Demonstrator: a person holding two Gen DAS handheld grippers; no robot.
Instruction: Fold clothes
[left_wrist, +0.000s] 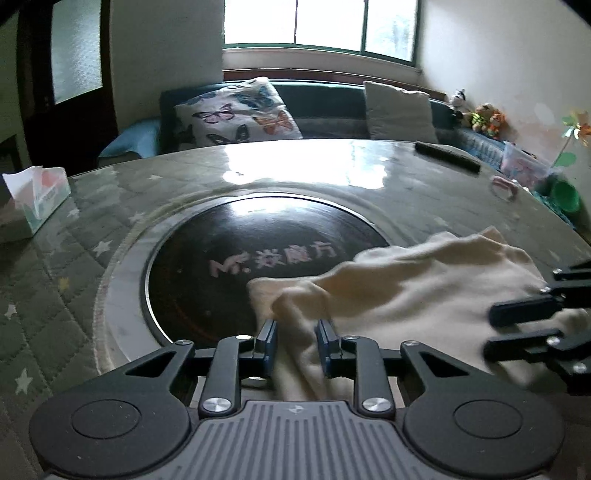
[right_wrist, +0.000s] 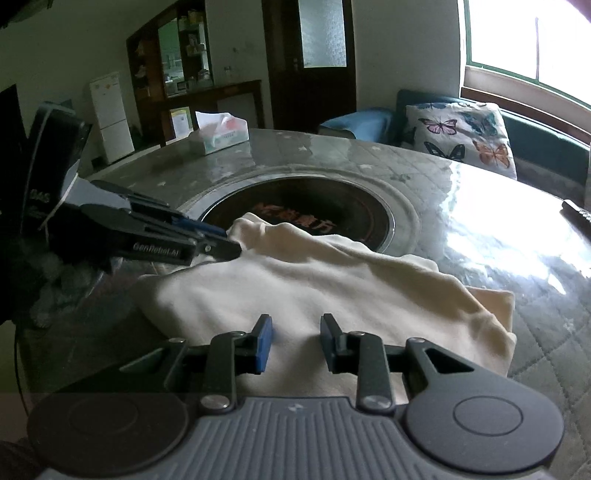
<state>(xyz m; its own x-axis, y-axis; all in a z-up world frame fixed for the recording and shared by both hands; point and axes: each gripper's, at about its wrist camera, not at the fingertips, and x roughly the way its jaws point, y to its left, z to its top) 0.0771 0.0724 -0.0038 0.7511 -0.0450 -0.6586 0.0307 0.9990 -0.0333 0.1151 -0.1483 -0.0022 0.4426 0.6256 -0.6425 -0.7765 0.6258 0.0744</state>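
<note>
A cream garment (left_wrist: 424, 291) lies bunched on the round table, partly over the dark centre plate; it also shows in the right wrist view (right_wrist: 314, 284). My left gripper (left_wrist: 295, 341) is open, its jaws on either side of a fold of the cloth; the right wrist view shows it (right_wrist: 229, 243) at the garment's left edge. My right gripper (right_wrist: 295, 343) is open over the garment's near part, with cloth below the gap. In the left wrist view it (left_wrist: 513, 332) sits at the garment's right side.
The table (left_wrist: 92, 229) has a quilted green cover under glass and a dark round centre plate (left_wrist: 207, 266). A tissue box (left_wrist: 35, 199) stands at the left, a dark remote (left_wrist: 447, 157) at the far right. A sofa with cushions (left_wrist: 240, 112) is behind.
</note>
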